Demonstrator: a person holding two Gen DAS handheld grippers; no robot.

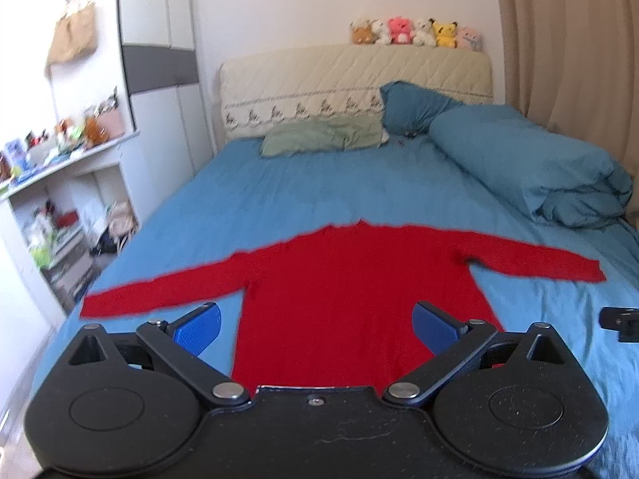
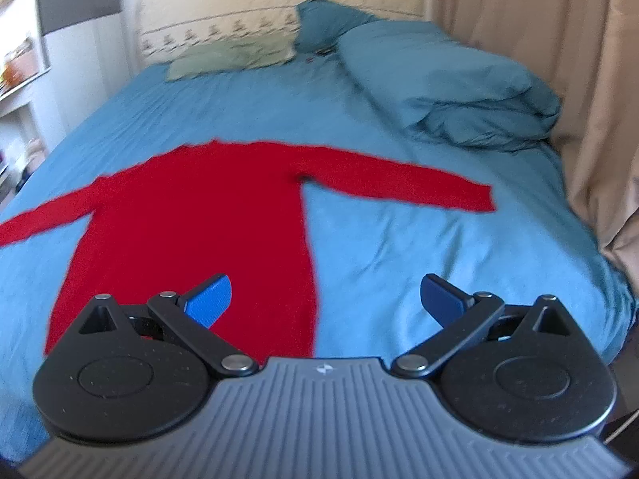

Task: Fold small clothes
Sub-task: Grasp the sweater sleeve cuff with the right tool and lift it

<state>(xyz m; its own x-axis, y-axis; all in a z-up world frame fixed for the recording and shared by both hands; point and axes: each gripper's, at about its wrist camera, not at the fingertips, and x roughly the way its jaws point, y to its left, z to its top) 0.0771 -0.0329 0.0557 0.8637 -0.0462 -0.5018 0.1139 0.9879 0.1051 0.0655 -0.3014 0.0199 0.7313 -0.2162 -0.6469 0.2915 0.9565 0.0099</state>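
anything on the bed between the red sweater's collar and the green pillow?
No: between the red sweater and the green pillow there is only bare blue sheet. The left wrist view shows it best; the right wrist view agrees.

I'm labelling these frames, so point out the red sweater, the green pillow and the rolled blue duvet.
red sweater [image 1: 359, 279]: left wrist view, middle of the body.
green pillow [image 1: 319, 135]: left wrist view, pillow centre.
rolled blue duvet [image 2: 443, 84]: right wrist view, top of the roll.
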